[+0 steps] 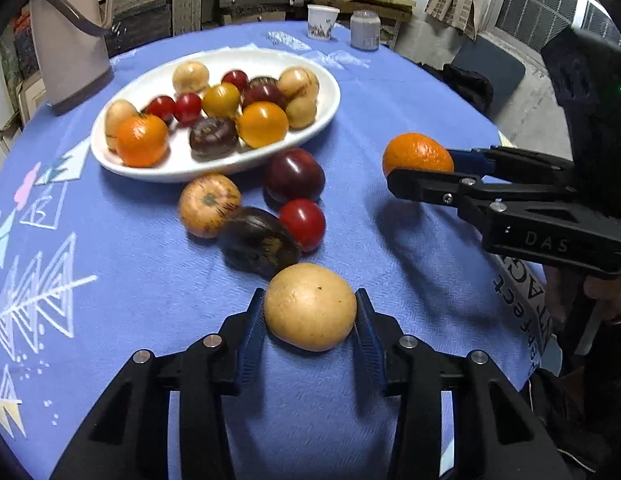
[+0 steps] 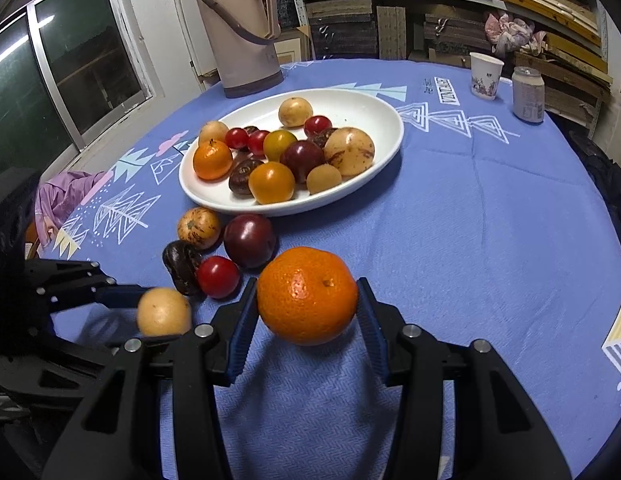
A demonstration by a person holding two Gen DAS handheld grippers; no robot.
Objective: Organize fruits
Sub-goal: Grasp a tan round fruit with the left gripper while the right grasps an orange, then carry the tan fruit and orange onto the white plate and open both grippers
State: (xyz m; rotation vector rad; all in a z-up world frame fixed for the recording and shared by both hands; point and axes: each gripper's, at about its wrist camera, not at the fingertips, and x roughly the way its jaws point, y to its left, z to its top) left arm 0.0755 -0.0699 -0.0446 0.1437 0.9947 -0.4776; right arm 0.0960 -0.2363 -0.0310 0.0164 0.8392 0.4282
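- Closest to the lens in the left wrist view, a pale yellow round fruit [image 1: 310, 306] is pinched between the blue pads of the left gripper [image 1: 310, 320], low centre of the frame. The pads are pressed on both sides of it.
- In the right wrist view, a mandarin [image 2: 307, 295] is clamped the same way by the right gripper [image 2: 307, 312], lower centre. It's seen lifted off the blue tablecloth [image 2: 490, 240] from the left view, with a shadow cast underneath.
- The white oval plate [image 2: 374, 112] is found in the upper middle and is pretty much packed with fruit: oranges, cherry tomatoes, dark plums, tan ones. Bare plate is only left at the far right end.
- Four loose fruits are bunched just below the plate's near rim: a speckled tan fruit [image 1: 209, 205], a dark plum [image 1: 294, 175], a cherry tomato [image 1: 302, 224] and a blackish fruit [image 1: 259, 242], touching or nearly so.
- Lots of open cloth is left to the right of the plate. The table edge is seen curving away at upper right.
- A thermos jug [image 2: 240, 28] is parked upper left, a paper cup [image 2: 485, 76] and a jar [image 2: 528, 94] upper right, all near the far edge.
- The gripper bodies are cut off by the bottom edge. The blackish fruit can't really be identified.
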